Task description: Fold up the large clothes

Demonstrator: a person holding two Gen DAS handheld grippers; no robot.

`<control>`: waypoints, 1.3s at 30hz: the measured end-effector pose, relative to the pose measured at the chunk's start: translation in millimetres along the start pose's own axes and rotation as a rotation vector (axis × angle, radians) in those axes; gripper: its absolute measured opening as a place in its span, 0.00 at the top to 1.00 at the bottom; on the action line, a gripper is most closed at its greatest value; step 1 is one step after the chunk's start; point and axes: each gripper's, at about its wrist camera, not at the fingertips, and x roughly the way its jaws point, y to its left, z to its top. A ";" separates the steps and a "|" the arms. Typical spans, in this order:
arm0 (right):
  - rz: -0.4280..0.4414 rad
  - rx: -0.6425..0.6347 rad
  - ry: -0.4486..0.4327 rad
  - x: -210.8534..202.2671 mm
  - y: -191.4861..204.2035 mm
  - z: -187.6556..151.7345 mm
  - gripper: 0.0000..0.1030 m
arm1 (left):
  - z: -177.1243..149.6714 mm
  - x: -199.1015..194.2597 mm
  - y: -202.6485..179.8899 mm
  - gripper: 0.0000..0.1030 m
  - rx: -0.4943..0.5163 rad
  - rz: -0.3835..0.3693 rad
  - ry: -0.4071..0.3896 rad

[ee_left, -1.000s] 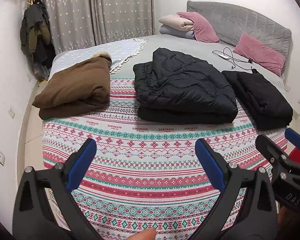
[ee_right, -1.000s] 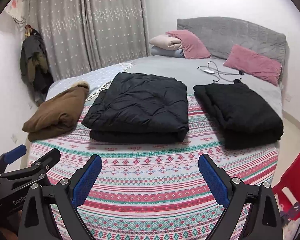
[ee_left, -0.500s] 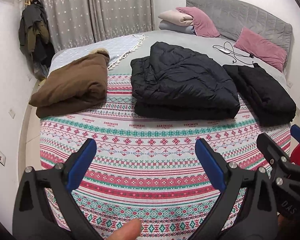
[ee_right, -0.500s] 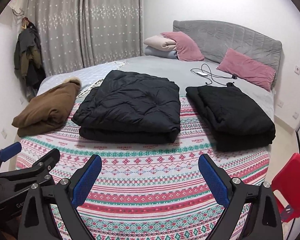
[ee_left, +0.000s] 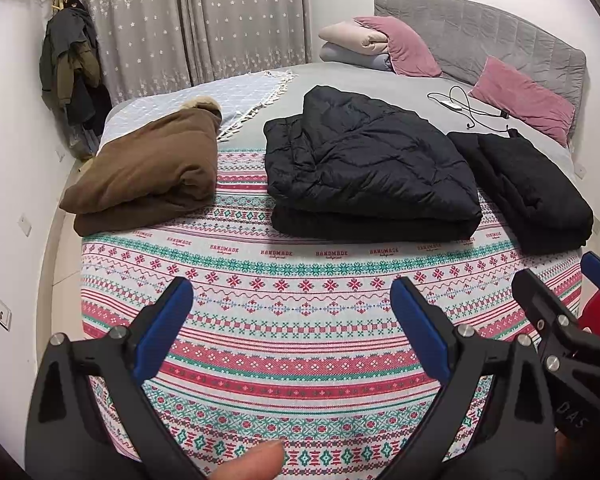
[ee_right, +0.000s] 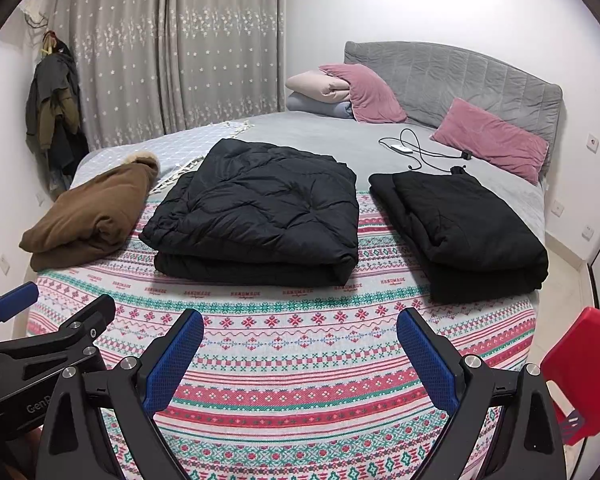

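Lighting: bright, even, diffuse indoor; white plaster wall glares mildly at 1 o'clock. Shadows: soft, short, beneath folded black quilted coat. Focus: sharp throughout. Distortion: strong fisheye bowing, dark vignette at corners.

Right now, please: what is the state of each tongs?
Left tongs: open, holding nothing.
Right tongs: open, holding nothing.

Left gripper with jaws spread wide, empty, right gripper likewise agape at its 3 o'clock, both level, side by side, a fingertip at 6 o'clock.
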 end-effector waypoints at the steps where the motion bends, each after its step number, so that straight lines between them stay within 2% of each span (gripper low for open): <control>1: 0.000 0.000 0.000 0.4 0.2 0.0 0.05 | 0.0 0.3 0.5 0.04 0.000 -0.001 -0.001; 39: 0.005 0.004 0.001 1.1 0.5 -1.6 0.05 | -0.4 0.3 3.1 0.04 -0.005 0.009 -0.009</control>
